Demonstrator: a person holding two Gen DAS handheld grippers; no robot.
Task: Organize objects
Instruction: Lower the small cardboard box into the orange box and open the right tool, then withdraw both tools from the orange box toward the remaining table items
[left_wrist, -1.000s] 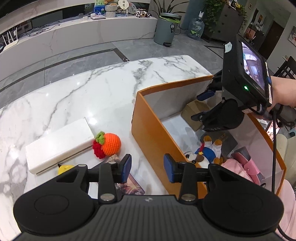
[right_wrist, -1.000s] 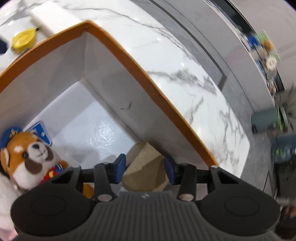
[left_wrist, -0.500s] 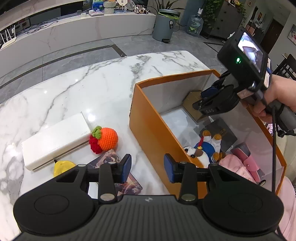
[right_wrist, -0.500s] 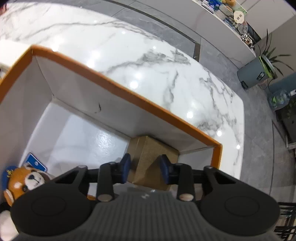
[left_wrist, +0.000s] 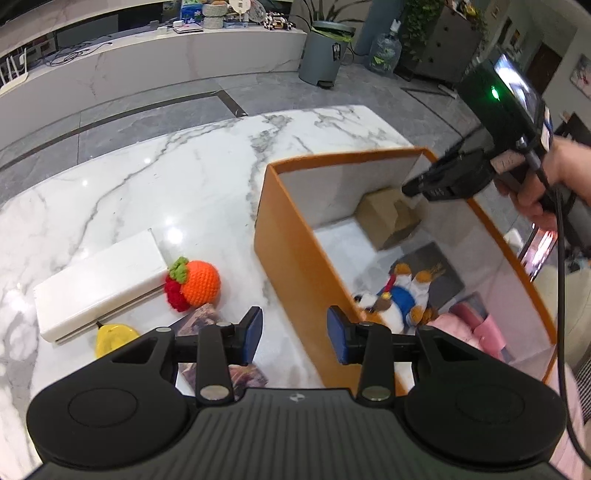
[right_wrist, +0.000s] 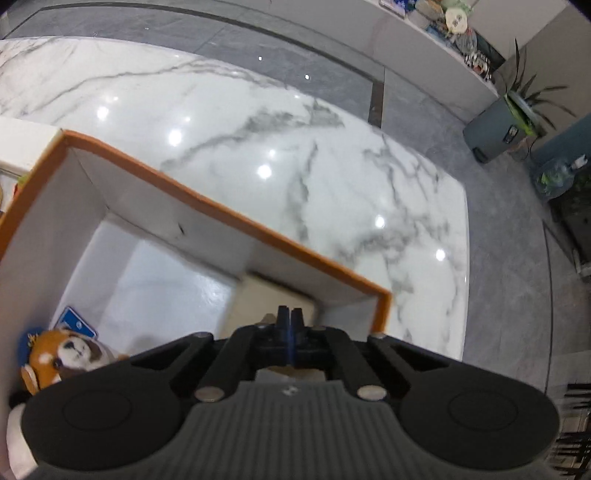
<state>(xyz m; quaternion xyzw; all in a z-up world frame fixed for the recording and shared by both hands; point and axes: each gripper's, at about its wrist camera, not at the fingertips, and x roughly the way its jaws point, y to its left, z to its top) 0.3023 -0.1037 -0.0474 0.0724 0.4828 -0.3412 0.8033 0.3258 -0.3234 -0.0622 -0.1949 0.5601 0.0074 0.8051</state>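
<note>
Two grippers appear in the frames. Left gripper (left_wrist: 294, 334), lower centre of the left wrist view: blue pads wide apart, nothing between them, positioned over the near edge of the orange box (left_wrist: 295, 258). Right gripper (right_wrist: 290, 321), lower centre of its own view: fingers closed together, pads touching, nothing held between them; in the left wrist view it sits at the upper right, above the far corner of the box.

Box contents:
- Brown cardboard carton (left_wrist: 388, 218), far corner, directly below the right gripper tips.
- Plush toy (left_wrist: 400, 295) in a blue outfit, lower centre of the box, beside a pink item (left_wrist: 469, 325).

On the marble table (left_wrist: 147, 192), left of the box:
- White rectangular case (left_wrist: 99, 284).
- Crocheted orange fruit (left_wrist: 199, 284), touching the case's right end.
- Yellow object (left_wrist: 112, 338), partly hidden.
- Printed cards (left_wrist: 225, 369), partly behind the left gripper.
</note>
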